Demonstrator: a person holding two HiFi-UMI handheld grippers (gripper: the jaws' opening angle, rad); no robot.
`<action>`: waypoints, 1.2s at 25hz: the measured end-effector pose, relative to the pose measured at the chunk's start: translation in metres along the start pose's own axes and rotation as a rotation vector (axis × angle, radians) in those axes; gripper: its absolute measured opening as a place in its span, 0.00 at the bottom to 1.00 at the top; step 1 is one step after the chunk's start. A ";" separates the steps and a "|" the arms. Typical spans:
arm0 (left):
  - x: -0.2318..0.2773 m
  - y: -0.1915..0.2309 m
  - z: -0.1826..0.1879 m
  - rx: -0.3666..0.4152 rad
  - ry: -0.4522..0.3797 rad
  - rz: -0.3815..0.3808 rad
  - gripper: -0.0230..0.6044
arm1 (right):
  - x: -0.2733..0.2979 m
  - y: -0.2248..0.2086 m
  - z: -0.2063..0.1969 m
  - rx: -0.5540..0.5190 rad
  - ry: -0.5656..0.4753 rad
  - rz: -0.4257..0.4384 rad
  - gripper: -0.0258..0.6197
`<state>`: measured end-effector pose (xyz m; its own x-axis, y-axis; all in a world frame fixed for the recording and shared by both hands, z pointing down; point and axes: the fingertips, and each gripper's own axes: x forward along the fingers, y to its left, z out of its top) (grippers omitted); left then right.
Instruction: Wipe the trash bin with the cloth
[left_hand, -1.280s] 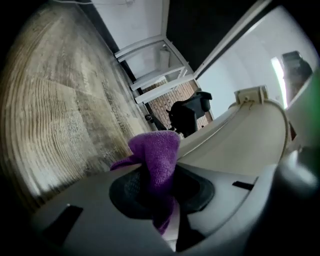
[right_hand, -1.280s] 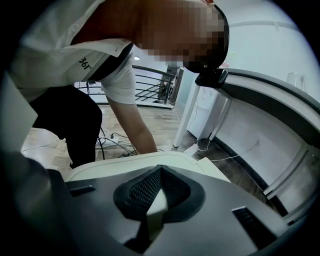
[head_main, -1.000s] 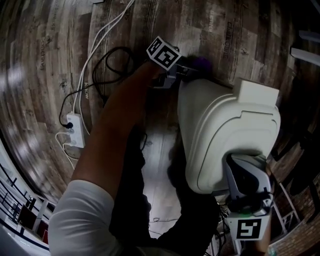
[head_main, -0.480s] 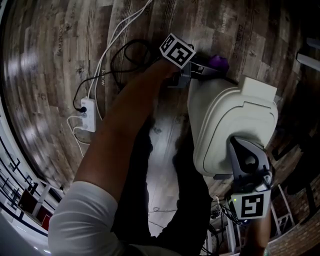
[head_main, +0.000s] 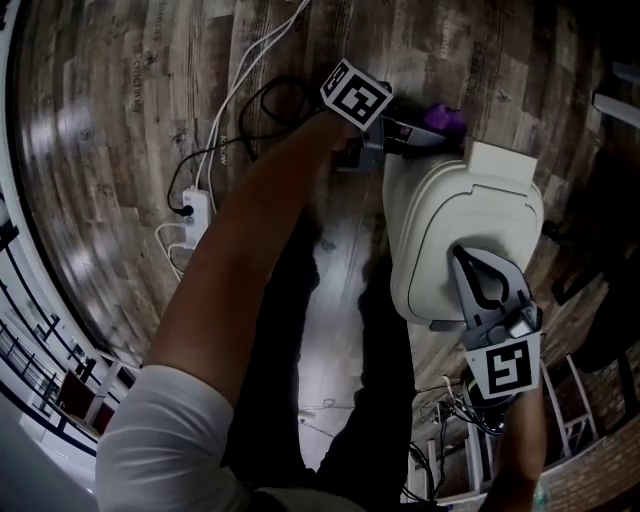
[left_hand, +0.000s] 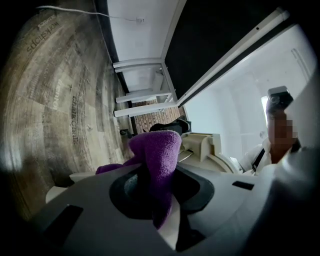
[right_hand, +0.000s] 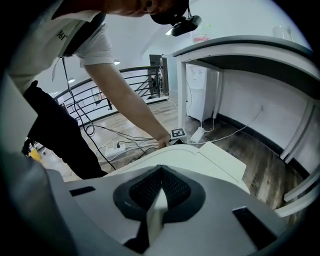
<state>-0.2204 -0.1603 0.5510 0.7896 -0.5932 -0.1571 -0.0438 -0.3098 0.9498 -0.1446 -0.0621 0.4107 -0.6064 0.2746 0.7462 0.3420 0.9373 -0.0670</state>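
The left gripper, its jaws clamped on the purple cloth, has climbed the far side of the trash bin and now has the cloth at the top edge behind the lid, so this upward wiping stroke looks nearly done. The right gripper, jaws closed together, presses on the lid, probably to steady the bin on the wooden floor.

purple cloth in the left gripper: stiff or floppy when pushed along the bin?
Probably floppy: the cloth bunches and folds over in the left gripper rather than holding shape. Its fuzzy pile likely drags, not slides, on the smooth trash bin. Seems light; a loose tail spills out sideways.
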 end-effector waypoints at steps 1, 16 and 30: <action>-0.001 -0.005 0.002 -0.001 -0.005 -0.004 0.16 | 0.001 -0.001 0.001 0.010 0.000 0.000 0.05; -0.012 -0.068 0.011 0.073 0.010 -0.016 0.16 | -0.023 0.016 -0.020 0.042 0.175 0.016 0.05; -0.023 -0.145 0.022 0.160 -0.020 0.002 0.16 | -0.046 0.040 0.007 0.071 0.106 -0.012 0.05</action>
<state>-0.2458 -0.1186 0.4107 0.7771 -0.6082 -0.1617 -0.1436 -0.4216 0.8954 -0.1081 -0.0353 0.3692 -0.5293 0.2430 0.8129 0.2816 0.9541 -0.1018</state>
